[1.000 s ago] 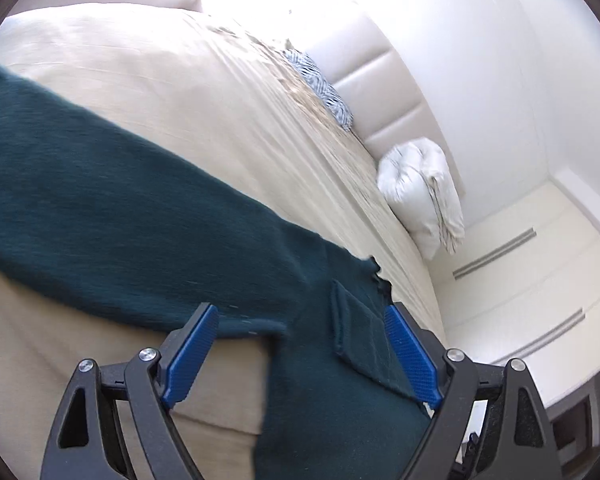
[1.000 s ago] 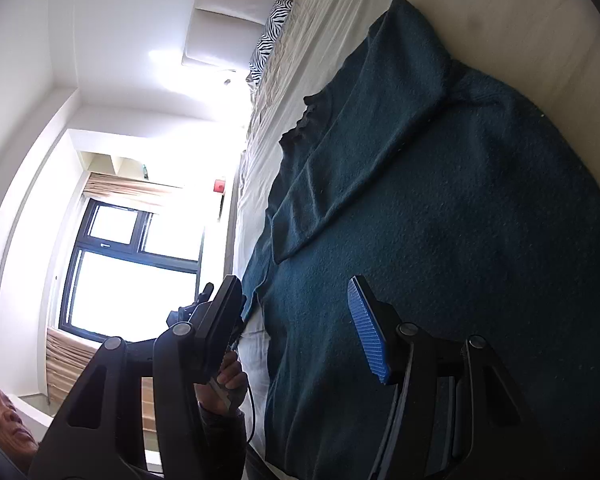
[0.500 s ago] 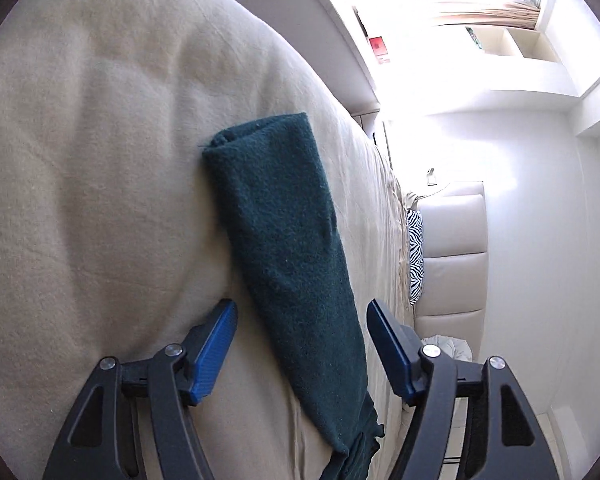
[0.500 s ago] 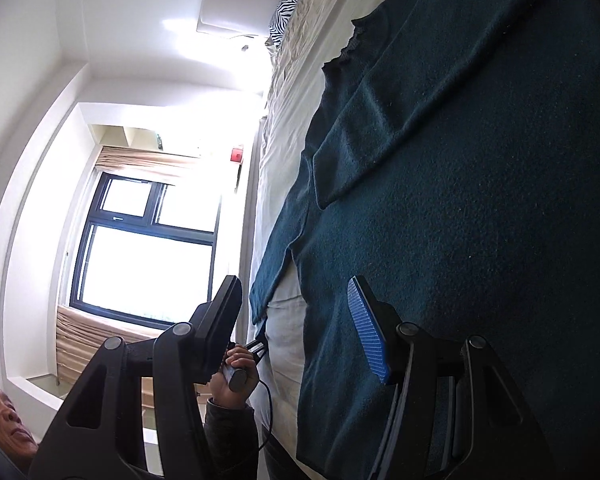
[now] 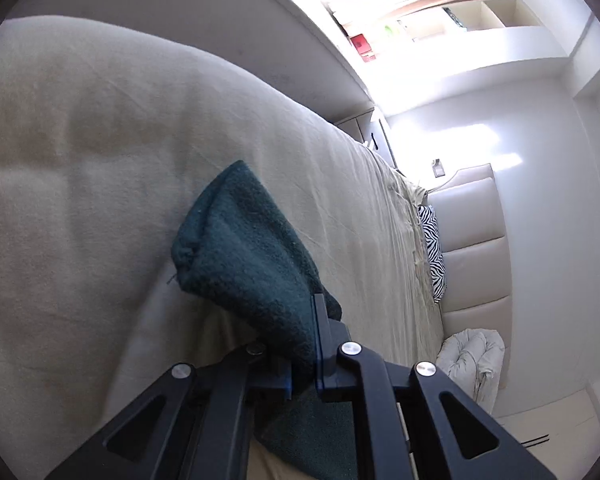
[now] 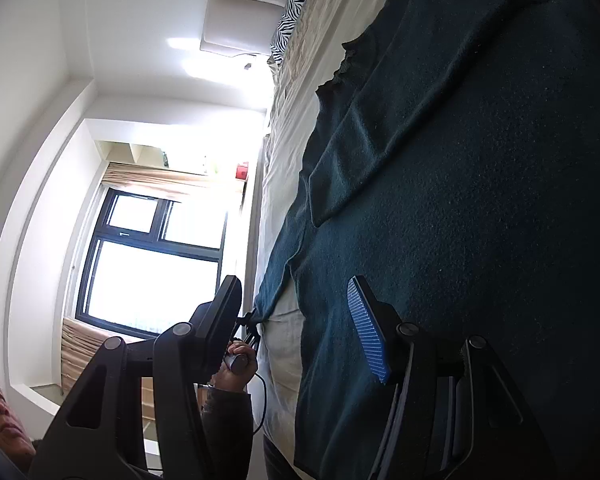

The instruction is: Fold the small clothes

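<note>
A dark green knit sweater (image 6: 460,208) lies spread on the beige bed sheet (image 5: 80,152). In the left wrist view my left gripper (image 5: 302,344) is shut on the end of the sweater's sleeve (image 5: 244,248), which bunches up past the fingers. In the right wrist view my right gripper (image 6: 296,320) is open and empty, hovering over the sweater's body. The left gripper also shows in the right wrist view (image 6: 246,326), pinching the sleeve tip at the bed's edge. The sweater's neckline (image 6: 342,62) lies toward the headboard.
A zebra-print pillow (image 5: 432,252) and a padded headboard (image 5: 472,240) stand at the bed's far end. A white bundled duvet (image 5: 472,356) lies beside the bed. A window (image 6: 152,268) and the person's hand (image 6: 236,368) are at the left in the right wrist view.
My left gripper has closed on the sleeve end; half a second ago its fingers were open around it. The right gripper has stayed open and shifted slightly over the sweater.
</note>
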A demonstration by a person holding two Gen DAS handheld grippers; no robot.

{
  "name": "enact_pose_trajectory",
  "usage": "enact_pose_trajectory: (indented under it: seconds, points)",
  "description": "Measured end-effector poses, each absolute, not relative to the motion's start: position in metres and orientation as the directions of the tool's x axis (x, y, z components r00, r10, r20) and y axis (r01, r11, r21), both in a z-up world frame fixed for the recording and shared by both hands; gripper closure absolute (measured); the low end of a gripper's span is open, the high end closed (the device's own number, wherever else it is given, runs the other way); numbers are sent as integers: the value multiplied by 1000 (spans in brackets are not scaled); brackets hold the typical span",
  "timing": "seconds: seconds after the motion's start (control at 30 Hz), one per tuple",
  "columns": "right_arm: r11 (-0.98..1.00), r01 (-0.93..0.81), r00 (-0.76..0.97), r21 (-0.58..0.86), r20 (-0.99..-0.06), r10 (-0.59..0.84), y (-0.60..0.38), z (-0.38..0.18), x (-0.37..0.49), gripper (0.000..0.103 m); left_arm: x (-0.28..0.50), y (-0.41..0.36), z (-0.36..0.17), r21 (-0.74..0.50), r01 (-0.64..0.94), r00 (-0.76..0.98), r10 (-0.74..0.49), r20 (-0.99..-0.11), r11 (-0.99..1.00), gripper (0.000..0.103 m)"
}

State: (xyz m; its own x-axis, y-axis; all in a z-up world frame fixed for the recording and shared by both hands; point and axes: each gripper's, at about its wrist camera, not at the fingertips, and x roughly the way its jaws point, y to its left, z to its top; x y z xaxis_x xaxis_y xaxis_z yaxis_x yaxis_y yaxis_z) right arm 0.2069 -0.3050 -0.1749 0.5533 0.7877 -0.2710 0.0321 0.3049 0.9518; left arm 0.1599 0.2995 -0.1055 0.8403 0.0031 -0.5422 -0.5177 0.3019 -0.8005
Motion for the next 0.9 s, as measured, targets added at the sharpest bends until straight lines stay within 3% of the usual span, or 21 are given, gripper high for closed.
enact_pose_trajectory:
  seconds: [0.13, 0.23, 0.37, 0.47, 0.53, 0.63, 0.8, 0.9]
  points:
    - [294, 29, 559, 955, -259, 788, -316, -180, 207, 48, 212, 208, -39, -678, -378, 841, -72, -536, 631, 94]
    - [293, 22, 574, 956, -251, 779, -328, -180, 206, 48, 242, 105, -4, -484, -216, 828, -103, -550, 848, 94]
    - [306, 36, 596, 951, -266, 758, -350, -181, 209, 48, 253, -42, -21, -155, 30, 768, -122, -629, 987, 94]
    - [339, 51, 599, 939, -301, 742, -360, -181, 219, 48, 242, -109, -65, -17, 127, 714, -103, -692, 992, 94]
    - [377, 60, 590, 924, -338, 733, -361, -180, 231, 48, 243, -128, -97, 72, 158, 678, -55, -733, 985, 92]
    - [409, 74, 569, 910, -375, 732, -357, -180, 253, 48, 215, -139, -114, 183, 165, 703, 15, -711, 969, 88]
    - [417, 117, 475, 901, -420, 773, -321, -194, 307, 48, 216, -131, -112, 188, 161, 709, 19, -705, 969, 85]
    - [379, 126, 411, 917, -396, 821, -294, -203, 339, 48, 215, -134, -109, 208, 156, 717, 35, -697, 966, 81]
